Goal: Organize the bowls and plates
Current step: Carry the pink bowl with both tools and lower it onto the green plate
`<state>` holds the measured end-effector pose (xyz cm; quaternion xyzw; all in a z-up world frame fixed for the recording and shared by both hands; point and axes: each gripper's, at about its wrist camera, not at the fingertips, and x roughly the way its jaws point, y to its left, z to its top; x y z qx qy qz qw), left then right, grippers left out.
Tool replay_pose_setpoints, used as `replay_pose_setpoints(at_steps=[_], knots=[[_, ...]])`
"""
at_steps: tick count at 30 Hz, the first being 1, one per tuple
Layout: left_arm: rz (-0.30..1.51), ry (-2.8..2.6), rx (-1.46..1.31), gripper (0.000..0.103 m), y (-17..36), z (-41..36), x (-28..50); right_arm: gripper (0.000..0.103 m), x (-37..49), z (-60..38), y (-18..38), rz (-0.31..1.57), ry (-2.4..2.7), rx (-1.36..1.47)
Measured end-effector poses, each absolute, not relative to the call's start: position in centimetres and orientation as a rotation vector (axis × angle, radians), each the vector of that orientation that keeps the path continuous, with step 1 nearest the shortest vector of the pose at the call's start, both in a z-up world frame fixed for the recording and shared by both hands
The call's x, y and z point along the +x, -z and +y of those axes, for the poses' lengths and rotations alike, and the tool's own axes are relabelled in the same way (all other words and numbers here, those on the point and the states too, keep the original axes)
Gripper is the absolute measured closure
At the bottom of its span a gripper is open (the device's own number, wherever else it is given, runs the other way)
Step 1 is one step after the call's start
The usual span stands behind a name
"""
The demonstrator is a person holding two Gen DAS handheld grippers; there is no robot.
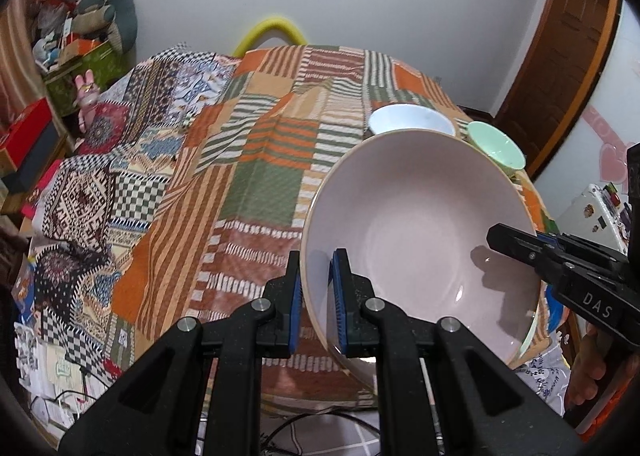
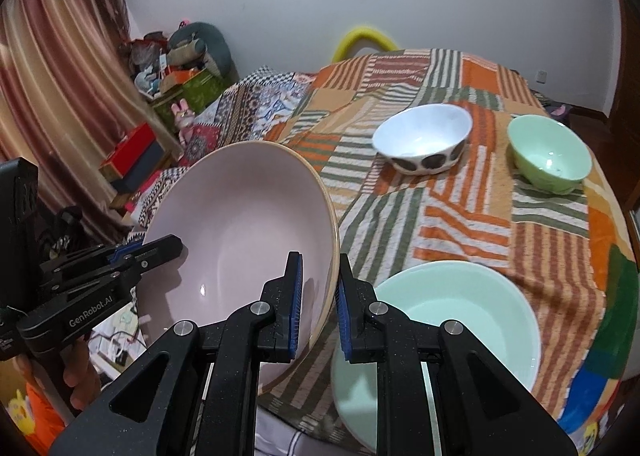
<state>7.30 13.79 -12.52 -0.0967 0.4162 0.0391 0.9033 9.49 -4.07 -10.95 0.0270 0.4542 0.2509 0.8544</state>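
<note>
A large pink bowl [image 1: 416, 223] [image 2: 240, 223] hangs above the near edge of the table, held from both sides. My left gripper [image 1: 315, 280] is shut on its left rim, one pad inside and one outside. On the opposite rim my right gripper [image 2: 319, 284] is shut the same way; it also shows as a black arm [image 1: 560, 268] at the right of the left wrist view. A big mint bowl [image 2: 448, 320] sits on the cloth just right of the pink one. Farther back stand a white bowl with dark spots [image 2: 424, 139] [image 1: 412, 119] and a small green bowl [image 2: 550, 153] [image 1: 496, 143].
A striped patchwork cloth [image 2: 460, 215] [image 1: 256, 159] covers the round table. Left of the table are a patterned spread [image 1: 100, 175], stacked boxes [image 2: 136, 159], a curtain [image 2: 52, 103] and piled clutter [image 1: 80, 27]. A yellow chair back [image 2: 366, 39] rises behind the table. A hand [image 2: 80, 376] holds the left gripper.
</note>
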Motion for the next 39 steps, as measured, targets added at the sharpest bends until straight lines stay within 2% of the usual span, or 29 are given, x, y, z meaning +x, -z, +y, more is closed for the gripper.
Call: replay_pose_setpoints(at_steps=[24,39], knots=[[1.033,-0.138,-0.283,0.090,20.1,17.2,8.8,0.088,11.0,-0.4,17.1,1.150,-0.547,0.002],[1.097,-0.139,-0.313,0.090,22.6,17.9,9.6,0.088,11.9,-0.2,19.3,1.208,-0.544,-0.024]])
